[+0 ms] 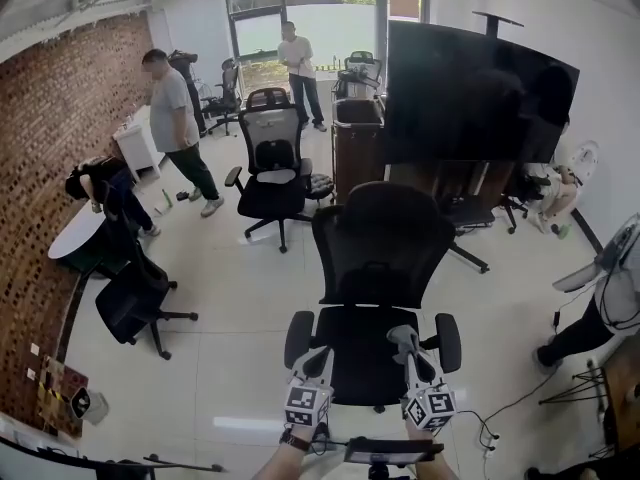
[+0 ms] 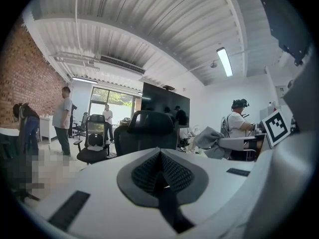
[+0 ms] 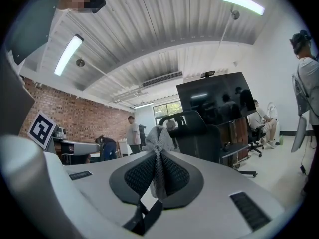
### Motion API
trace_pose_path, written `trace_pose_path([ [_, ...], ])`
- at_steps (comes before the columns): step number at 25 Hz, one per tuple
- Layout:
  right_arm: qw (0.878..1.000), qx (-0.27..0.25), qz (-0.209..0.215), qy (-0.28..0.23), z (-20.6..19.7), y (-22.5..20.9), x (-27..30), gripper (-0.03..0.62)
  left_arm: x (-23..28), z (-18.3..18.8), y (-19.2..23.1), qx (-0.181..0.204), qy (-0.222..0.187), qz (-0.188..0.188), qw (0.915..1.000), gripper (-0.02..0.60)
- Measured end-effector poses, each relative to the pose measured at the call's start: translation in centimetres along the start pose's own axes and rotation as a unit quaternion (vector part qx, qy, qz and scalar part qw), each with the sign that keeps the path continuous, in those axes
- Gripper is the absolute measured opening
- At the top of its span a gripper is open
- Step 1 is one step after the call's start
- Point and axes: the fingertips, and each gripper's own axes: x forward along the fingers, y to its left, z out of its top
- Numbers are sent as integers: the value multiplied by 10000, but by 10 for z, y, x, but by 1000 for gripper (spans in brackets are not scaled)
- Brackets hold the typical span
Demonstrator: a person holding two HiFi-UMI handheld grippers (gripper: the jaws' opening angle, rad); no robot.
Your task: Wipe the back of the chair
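In the head view a black mesh office chair stands right in front of me, its backrest [image 1: 380,243] upright beyond the seat [image 1: 362,353]. Both grippers hover over the seat's near part. My left gripper [image 1: 320,356] is shut with nothing in it; in the left gripper view its jaws [image 2: 160,156] meet, and the chair [image 2: 149,129] shows beyond them. My right gripper [image 1: 410,353] is shut on a grey cloth [image 1: 400,334]. The cloth [image 3: 157,136] bunches up from the right gripper [image 3: 158,158], with the chair backrest [image 3: 194,128] behind it.
A large black screen [image 1: 470,93] on a stand is close behind the chair at the right, next to a dark cabinet [image 1: 357,143]. A second office chair [image 1: 272,163] stands farther back, another [image 1: 130,298] at the left. Two people [image 1: 175,108] stand behind; a seated person [image 1: 600,318] is at the right.
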Motion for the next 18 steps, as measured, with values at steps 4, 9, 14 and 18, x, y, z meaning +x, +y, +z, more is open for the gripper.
trace_pose_path([
  [4,10000,-53,-27,-72,5,7,10,35,6,8,7,77,-63,-128,9999,31],
  [9,9998,-117,-37,-140,7,12,38,35,24,14,27,163,-150,-267,9994,32],
  [14,9999,-65,27,-141,2,28,48,34,19,17,39,269,-193,-348,9988,31],
  [18,9993,-165,77,-339,5,29,71,34,32,27,57,390,-394,-315,9980,32],
])
